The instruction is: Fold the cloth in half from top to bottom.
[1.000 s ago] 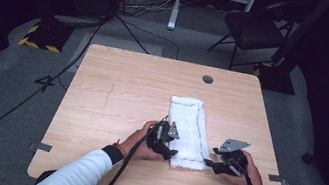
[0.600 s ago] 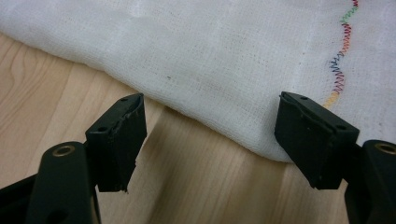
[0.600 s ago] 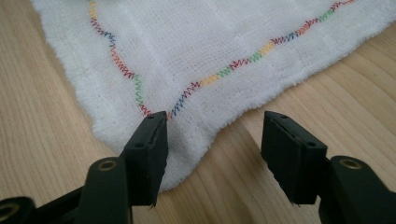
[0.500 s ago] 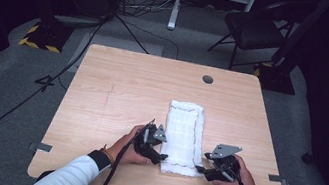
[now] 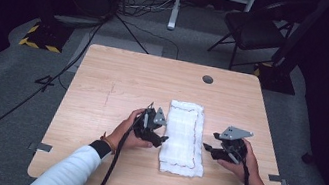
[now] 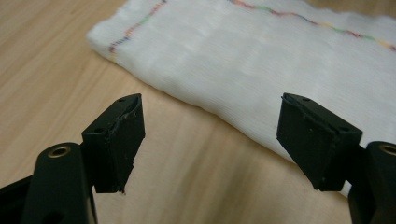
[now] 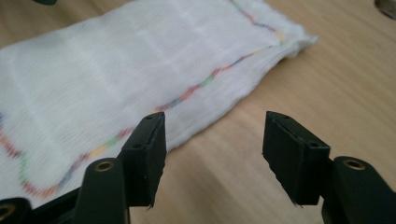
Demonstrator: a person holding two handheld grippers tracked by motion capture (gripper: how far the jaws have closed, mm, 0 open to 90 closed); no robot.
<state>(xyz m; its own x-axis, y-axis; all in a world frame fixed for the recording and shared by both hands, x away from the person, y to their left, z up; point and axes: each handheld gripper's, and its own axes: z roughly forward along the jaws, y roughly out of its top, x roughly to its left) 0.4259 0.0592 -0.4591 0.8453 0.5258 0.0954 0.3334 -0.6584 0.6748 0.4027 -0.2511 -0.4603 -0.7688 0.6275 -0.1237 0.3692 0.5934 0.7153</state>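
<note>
Wooden table [image 5: 118,85] bears a folded cloth [image 5: 184,136]; both grippers, left [image 6: 210,135] and right [image 7: 212,151], gape empty beside it, so a shallow pinch could lift one layer only.

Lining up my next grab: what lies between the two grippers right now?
In the high view, the folded white cloth lies lengthwise on the table between the left gripper and right gripper, both open.
</note>
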